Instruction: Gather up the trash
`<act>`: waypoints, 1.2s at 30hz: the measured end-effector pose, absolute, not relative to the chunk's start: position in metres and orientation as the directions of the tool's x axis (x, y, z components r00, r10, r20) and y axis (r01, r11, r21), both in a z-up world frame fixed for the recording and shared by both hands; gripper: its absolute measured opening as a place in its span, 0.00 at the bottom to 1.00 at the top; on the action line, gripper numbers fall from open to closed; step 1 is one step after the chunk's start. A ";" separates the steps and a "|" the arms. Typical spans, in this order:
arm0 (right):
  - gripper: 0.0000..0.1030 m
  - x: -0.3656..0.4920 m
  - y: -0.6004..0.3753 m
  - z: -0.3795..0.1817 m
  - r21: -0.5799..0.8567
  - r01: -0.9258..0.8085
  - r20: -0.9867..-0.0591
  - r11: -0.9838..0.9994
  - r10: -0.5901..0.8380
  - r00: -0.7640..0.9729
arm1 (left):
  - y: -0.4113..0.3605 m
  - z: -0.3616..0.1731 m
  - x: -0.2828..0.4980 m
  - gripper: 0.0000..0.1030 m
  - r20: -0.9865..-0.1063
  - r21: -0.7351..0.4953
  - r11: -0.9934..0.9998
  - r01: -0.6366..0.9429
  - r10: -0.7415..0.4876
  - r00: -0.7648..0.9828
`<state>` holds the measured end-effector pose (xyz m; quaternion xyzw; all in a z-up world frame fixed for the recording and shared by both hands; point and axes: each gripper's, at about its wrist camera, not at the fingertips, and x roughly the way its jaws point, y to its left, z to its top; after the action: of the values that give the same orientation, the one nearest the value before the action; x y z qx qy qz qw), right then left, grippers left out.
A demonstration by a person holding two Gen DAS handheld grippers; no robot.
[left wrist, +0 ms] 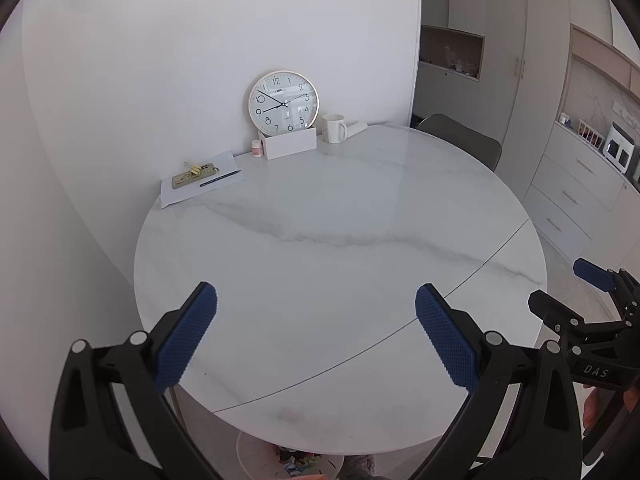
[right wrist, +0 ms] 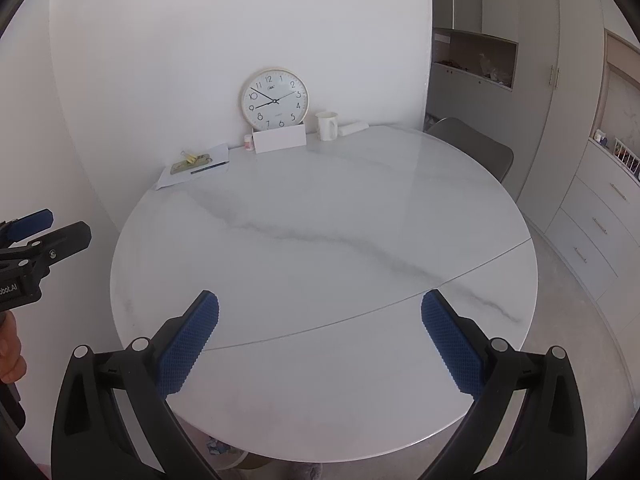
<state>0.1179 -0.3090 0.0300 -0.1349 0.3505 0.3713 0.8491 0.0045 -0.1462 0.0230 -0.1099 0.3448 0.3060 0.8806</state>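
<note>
My left gripper (left wrist: pixel 316 334) hangs open over the near edge of a round white marble table (left wrist: pixel 340 248), nothing between its blue pads. My right gripper (right wrist: pixel 320 340) is open too, held over the same near edge, and it shows at the right of the left wrist view as the right gripper (left wrist: pixel 560 284). The left gripper (right wrist: pixel 44 226) appears at the left of the right wrist view. Below the table edge stands a white bin (left wrist: pixel 256 458) with colourful scraps (left wrist: pixel 298 460) in it. No loose trash shows on the tabletop.
At the table's far side, against the wall: a clock (left wrist: pixel 283 103) on a white box (left wrist: pixel 290 144), a mug (left wrist: pixel 334 128), a small jar (left wrist: pixel 256 148), and paper (left wrist: pixel 202 179) with a pen and clips. A grey chair (left wrist: pixel 464 140) and cabinets (left wrist: pixel 576 184) stand right.
</note>
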 end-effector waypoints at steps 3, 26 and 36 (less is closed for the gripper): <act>0.98 0.117 -0.309 0.030 0.034 -0.724 -0.697 0.689 0.535 0.477 | -0.144 0.022 0.005 0.92 -0.678 0.018 0.791 -0.611 0.459 0.574; 0.98 0.115 -0.310 0.029 0.035 -0.719 -0.700 0.694 0.531 0.478 | -0.144 0.018 0.004 0.92 -0.680 0.022 0.799 -0.601 0.452 0.577; 0.98 0.115 -0.310 0.027 0.037 -0.722 -0.704 0.691 0.531 0.472 | -0.143 0.018 0.004 0.92 -0.681 0.022 0.799 -0.601 0.452 0.576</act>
<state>0.1154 -0.3104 0.0275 -0.1337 0.3570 0.3695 0.8474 0.0037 -0.1433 0.0179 -0.1062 0.3503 0.2986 0.8814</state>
